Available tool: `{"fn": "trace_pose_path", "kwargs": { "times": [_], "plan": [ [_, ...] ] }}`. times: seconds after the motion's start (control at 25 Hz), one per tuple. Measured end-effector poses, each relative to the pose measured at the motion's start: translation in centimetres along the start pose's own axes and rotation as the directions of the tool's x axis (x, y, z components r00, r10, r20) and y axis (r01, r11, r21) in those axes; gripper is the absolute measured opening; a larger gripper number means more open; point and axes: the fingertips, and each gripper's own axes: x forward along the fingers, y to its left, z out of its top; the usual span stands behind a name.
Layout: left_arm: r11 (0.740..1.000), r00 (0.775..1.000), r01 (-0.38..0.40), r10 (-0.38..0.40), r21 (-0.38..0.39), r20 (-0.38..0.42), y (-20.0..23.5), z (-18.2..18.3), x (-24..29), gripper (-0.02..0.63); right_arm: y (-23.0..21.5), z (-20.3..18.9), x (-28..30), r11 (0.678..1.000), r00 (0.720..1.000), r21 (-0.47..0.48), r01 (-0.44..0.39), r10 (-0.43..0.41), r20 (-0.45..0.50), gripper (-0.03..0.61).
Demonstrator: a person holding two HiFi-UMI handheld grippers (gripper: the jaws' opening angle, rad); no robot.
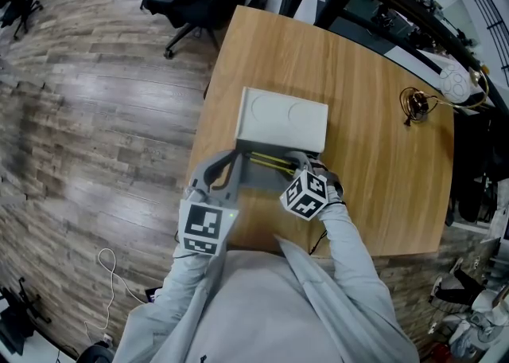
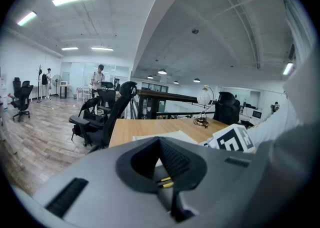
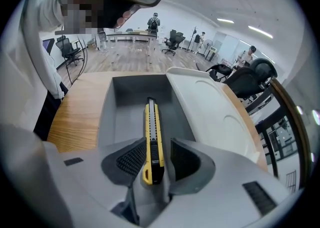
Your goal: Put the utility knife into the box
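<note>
The knife [image 3: 151, 137] lies flat in the grey box [image 3: 107, 117], between the right gripper's [image 3: 159, 143] jaws, which stand apart and clear of it. The white lid [image 1: 282, 119] is up. The left gripper [image 2: 160, 141] is closed beside the box's edge, on the table [image 1: 374, 162].

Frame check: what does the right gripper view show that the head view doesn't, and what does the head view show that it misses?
Right gripper view only: the right gripper has its jaws apart either side of the butt end of the yellow-and-black utility knife, with a gap at the right pad.
Head view only: the left gripper at the near-left corner of the open grey plastic box, and a wire globe ornament far right on the wooden table.
Both: the knife lying inside the box, with the white lid swung back.
</note>
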Motion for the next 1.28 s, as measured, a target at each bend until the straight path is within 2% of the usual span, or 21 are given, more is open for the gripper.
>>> {"fn": "trace_pose_path", "kwargs": {
  "times": [0.44, 0.72, 0.84, 1.08, 1.28],
  "plan": [
    [1.000, 1.000, 0.000, 0.000, 0.025, 0.027, -0.4, 1.2, -0.5, 0.018, -1.7, 2.2, -4.5, 0.992, 0.986, 0.039, 0.124, -0.127, 0.109, 0.143],
    [0.999, 0.999, 0.002, -0.005, 0.051, 0.042, -0.6, 2.0, -0.8, 0.018, -3.0, 3.5, -8.6, 0.968, 0.950, 0.113, 0.226, -0.244, 0.195, 0.143],
    [0.998, 0.999, 0.008, -0.012, 0.065, 0.049, -0.8, 2.5, -0.7, 0.018, -3.8, 3.9, -10.8, 0.947, 0.921, 0.176, 0.267, -0.305, 0.243, 0.143],
    [0.997, 0.997, 0.026, -0.031, 0.078, 0.065, -1.6, 3.4, -0.6, 0.018, -5.7, 4.1, -15.5, 0.879, 0.833, 0.317, 0.355, -0.452, 0.319, 0.143],
    [0.995, 0.996, 0.041, -0.047, 0.087, 0.071, -2.2, 3.8, -0.4, 0.018, -6.3, 4.0, -18.5, 0.820, 0.765, 0.456, 0.344, -0.527, 0.370, 0.141]
  ]
}}
